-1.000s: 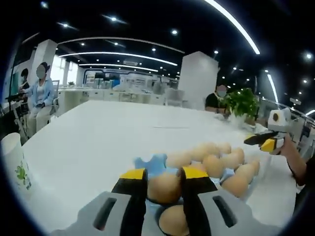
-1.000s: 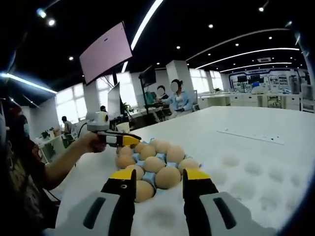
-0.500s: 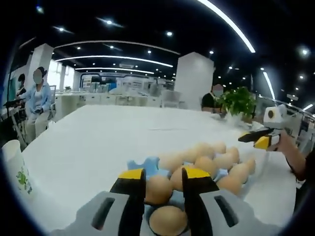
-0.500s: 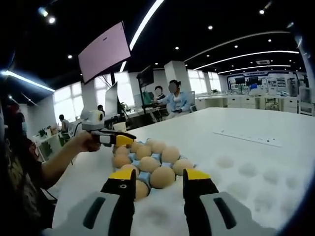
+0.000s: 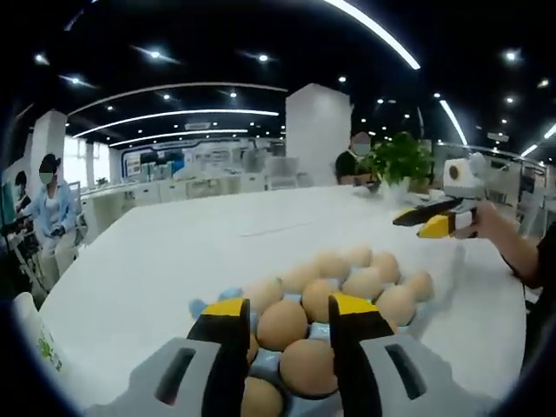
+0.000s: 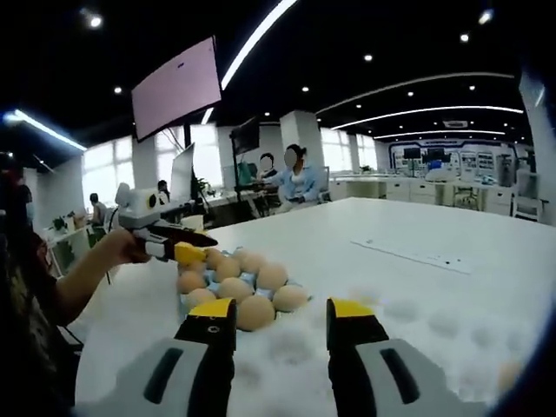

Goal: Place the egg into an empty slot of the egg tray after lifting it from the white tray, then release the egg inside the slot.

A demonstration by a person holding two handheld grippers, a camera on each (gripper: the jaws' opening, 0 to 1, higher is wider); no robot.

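Observation:
A blue egg tray (image 5: pixel 202 306) with several brown eggs (image 5: pixel 282 324) lies just beyond my left gripper (image 5: pixel 289 306). That gripper is open and hovers above the near eggs, gripping none of them. In the right gripper view the same egg tray (image 6: pixel 212 276) sits left of centre, and the left gripper (image 6: pixel 178 250), held by a hand, hangs over its far left side. My right gripper (image 6: pixel 280 309) is open and holds nothing, above the white tray (image 6: pixel 408 310) with its round hollows. From the left gripper view, the right gripper (image 5: pixel 432 223) shows at the right, above the table.
A wide white table (image 5: pixel 174 252) stretches away behind the egg tray. A paper cup (image 5: pixel 30 334) stands at the left edge. A potted plant (image 5: pixel 395 161) and seated people are at the far side. A person's arm (image 6: pixel 78 282) reaches in from the left.
The egg that sat between the left gripper's jaws now lies in the egg tray below them, and the jaws stand slightly wider. Both views have shifted; the right gripper has drawn back a little.

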